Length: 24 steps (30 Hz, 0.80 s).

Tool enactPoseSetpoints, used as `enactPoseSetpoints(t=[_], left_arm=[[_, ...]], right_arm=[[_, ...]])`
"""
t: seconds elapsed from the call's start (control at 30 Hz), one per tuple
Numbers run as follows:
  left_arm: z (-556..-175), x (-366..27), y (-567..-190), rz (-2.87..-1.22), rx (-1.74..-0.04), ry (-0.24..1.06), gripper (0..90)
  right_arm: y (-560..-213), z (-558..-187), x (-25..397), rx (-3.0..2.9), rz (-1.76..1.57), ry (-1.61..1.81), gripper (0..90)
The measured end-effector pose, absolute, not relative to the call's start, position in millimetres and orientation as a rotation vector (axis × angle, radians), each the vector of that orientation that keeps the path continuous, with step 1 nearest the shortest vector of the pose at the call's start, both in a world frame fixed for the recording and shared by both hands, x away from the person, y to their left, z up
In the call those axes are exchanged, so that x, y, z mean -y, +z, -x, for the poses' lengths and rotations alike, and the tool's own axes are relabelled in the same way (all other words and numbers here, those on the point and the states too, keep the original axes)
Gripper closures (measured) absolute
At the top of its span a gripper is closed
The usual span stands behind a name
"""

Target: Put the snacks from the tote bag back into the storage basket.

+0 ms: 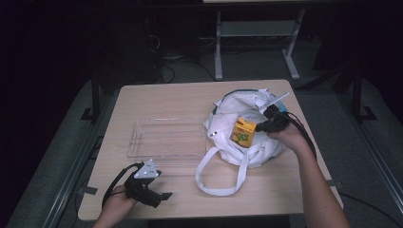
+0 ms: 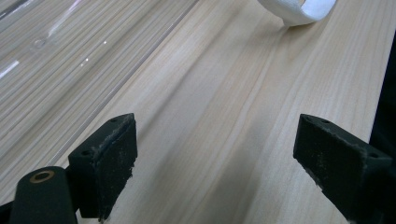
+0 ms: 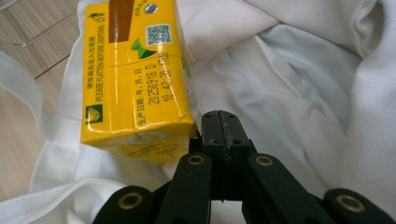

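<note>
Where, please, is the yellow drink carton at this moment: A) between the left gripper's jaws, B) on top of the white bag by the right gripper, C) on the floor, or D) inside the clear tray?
B: the yellow carton sits on the white bag, right beside the right gripper, whose jaws are shut.

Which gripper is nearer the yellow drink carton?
Right. The right gripper is at the yellow drink carton over the white bag, fingers shut beside it. The left gripper rests open at the table's near-left edge.
</note>
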<state>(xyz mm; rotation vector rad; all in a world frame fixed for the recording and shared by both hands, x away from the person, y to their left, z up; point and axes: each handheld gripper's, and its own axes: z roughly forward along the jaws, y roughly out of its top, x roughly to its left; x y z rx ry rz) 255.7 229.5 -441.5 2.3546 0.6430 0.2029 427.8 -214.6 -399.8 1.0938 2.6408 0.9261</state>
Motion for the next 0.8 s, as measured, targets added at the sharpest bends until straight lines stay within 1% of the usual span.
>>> enactPoseSetpoints(t=[0.37,0.63,0.67,0.73,0.8], left_arm=[[-255.4,-229.0,-441.7,-2.355,-0.642,0.201,13.4],[-255.4,-229.7,-441.8,-2.339,-0.656,0.195,13.4],[-255.2,-230.1,-441.6,-2.332,-0.664,0.191,13.4],[-255.5,-231.2,-440.9,-2.336,-0.656,0.196,13.4],[-254.9,-231.7,-440.6,-2.334,-0.664,0.191,13.4]], right_arm=[[-396.0,-418.7,212.8,-2.683,-1.062,0.903,89.8],[-387.4,-413.7,221.3,-2.648,-1.146,0.845,89.7],[-381.1,-411.7,222.9,-2.641,-1.157,0.827,86.2],[-377.3,-410.8,223.6,-2.64,-1.161,0.815,85.7],[-365.4,-408.0,224.3,-2.644,-1.15,0.788,82.5]])
